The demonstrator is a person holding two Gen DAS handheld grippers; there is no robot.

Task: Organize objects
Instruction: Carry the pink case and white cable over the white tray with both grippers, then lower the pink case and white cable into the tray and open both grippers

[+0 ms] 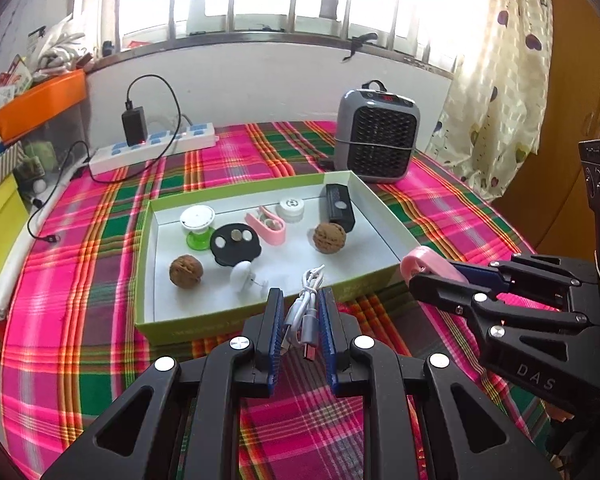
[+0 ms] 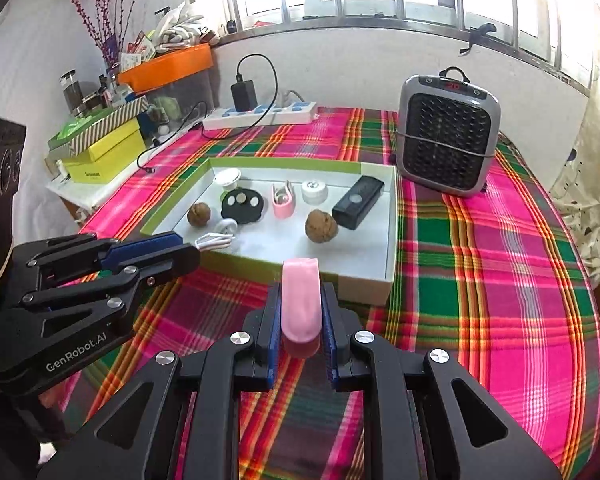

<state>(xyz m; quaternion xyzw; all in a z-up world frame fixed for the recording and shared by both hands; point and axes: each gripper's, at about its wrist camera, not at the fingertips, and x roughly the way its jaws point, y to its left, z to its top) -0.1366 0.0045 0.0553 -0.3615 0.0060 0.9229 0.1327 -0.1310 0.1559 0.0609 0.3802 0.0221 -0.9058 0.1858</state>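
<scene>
A green-rimmed white tray (image 1: 144, 264) (image 2: 392, 216) sits on the plaid table. It holds two walnuts (image 1: 186, 271) (image 1: 329, 237), a black disc (image 1: 234, 242), a pink clip (image 1: 266, 225), a white cap (image 1: 291, 207), a black box (image 1: 339, 207) and a white-green suction cup (image 1: 198, 224). My left gripper (image 1: 300, 312) (image 2: 180, 250) is shut on a coiled white USB cable (image 1: 306, 306) (image 2: 214, 242) at the tray's near edge. My right gripper (image 2: 300, 320) (image 1: 420, 270) is shut on a pink clip-shaped piece (image 2: 300, 304) (image 1: 424, 262), just before the tray's near right corner.
A grey fan heater (image 1: 374, 136) (image 2: 446, 132) stands behind the tray on the right. A white power strip (image 1: 152, 148) (image 2: 260, 114) with a black charger lies at the back left. Yellow and orange boxes (image 2: 104, 156) stand off the left edge. A curtain (image 1: 496, 80) hangs right.
</scene>
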